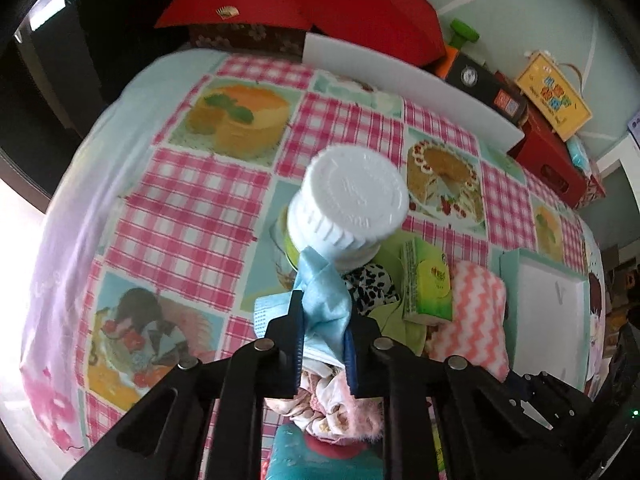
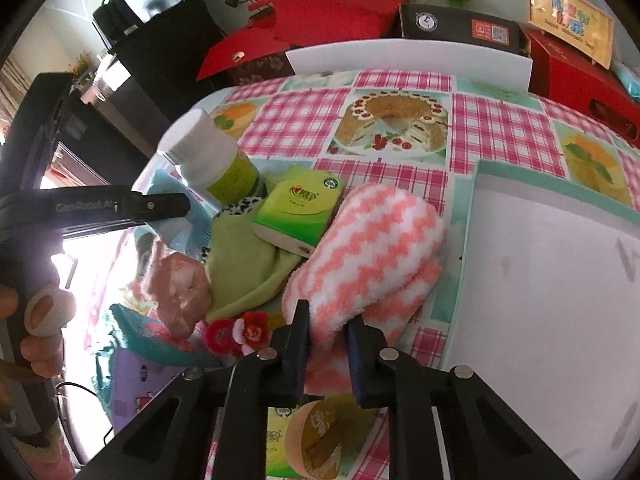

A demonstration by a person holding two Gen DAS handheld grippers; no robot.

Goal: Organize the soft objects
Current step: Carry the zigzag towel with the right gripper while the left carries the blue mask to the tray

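In the left wrist view my left gripper (image 1: pixel 324 340) is shut on a light blue satin cloth (image 1: pixel 324 300) that lies against a white-capped bottle (image 1: pixel 348 200). A blue face mask (image 1: pixel 266 314) sits just left of the pads. In the right wrist view my right gripper (image 2: pixel 328 350) is shut on the near end of a fuzzy pink-and-white zigzag sock (image 2: pixel 372 256). The same sock (image 1: pixel 476 312) shows at the right of the left view. A green cloth (image 2: pixel 244 268) and a leopard-print cloth (image 1: pixel 372 284) lie in the pile between the two grippers.
A white tray with a teal rim (image 2: pixel 540 280) lies right of the sock. A green tissue pack (image 2: pixel 300 208) rests on the pile. Pink fabric (image 2: pixel 180 288) and red flower clips (image 2: pixel 236 332) lie near the front. Red boxes (image 2: pixel 320 12) and a white board (image 2: pixel 408 60) stand behind the checked tablecloth (image 2: pixel 404 136).
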